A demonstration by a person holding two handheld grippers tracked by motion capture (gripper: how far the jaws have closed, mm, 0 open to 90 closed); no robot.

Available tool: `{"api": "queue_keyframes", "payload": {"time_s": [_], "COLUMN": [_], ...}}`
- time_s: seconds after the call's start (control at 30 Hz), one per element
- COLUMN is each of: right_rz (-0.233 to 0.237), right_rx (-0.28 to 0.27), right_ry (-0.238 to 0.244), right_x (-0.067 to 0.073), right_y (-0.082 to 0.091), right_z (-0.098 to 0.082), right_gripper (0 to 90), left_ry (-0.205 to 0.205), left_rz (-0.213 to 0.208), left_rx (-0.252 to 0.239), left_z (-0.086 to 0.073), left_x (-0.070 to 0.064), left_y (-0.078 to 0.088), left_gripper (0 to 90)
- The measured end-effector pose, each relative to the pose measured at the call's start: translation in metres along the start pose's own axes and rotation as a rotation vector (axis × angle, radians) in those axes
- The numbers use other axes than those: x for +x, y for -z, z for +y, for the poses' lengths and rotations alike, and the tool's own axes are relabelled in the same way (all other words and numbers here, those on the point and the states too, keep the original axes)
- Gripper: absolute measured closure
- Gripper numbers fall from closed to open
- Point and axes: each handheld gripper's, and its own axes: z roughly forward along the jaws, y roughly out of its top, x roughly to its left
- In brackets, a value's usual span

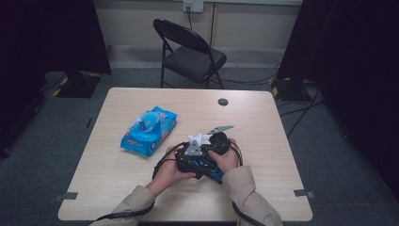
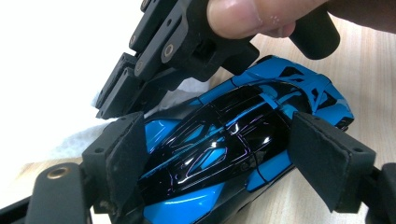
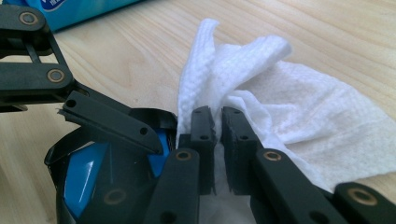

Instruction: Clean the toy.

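L gripper (image 2: pixel 219 154) is clamping a blue-and-black toy car (image 2: pixel 233 140) w/ both pads pressing its sides, just above the table (image 1: pixel 117 188) near the front edge, centre. R gripper (image 3: pixel 218 140) is pinching a white wipe (image 3: pixel 280 98), jaws nearly closed on it, wipe touching the car's end. Blue wipes pack (image 1: pixel 149 130) is lying toward the left edge, apart from both hands.

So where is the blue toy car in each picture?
High view: toy car low centre, between the hands.
Left gripper view: toy car centre, between the left tongs.
Right gripper view: toy car bottom left.
Shared landmark: white wipe beside it.
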Motion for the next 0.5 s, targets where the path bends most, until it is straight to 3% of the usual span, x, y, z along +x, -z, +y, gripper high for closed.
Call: {"api": "queue_keyframes", "payload": {"time_s": [0.5], "right_rz": [-0.001], "right_rx": [0.015], "right_ry": [-0.002], "right_x": [-0.0057], "right_y": [0.0019], "right_z": [-0.0076], "right_gripper": [84.0], "left_ry": [0.003], "left_rz": [0.008], "left_rx": [0.0], "left_z": [-0.0005], "left_x": [-0.0003], "left_y": [0.0004], "left_gripper": [19.7]}}
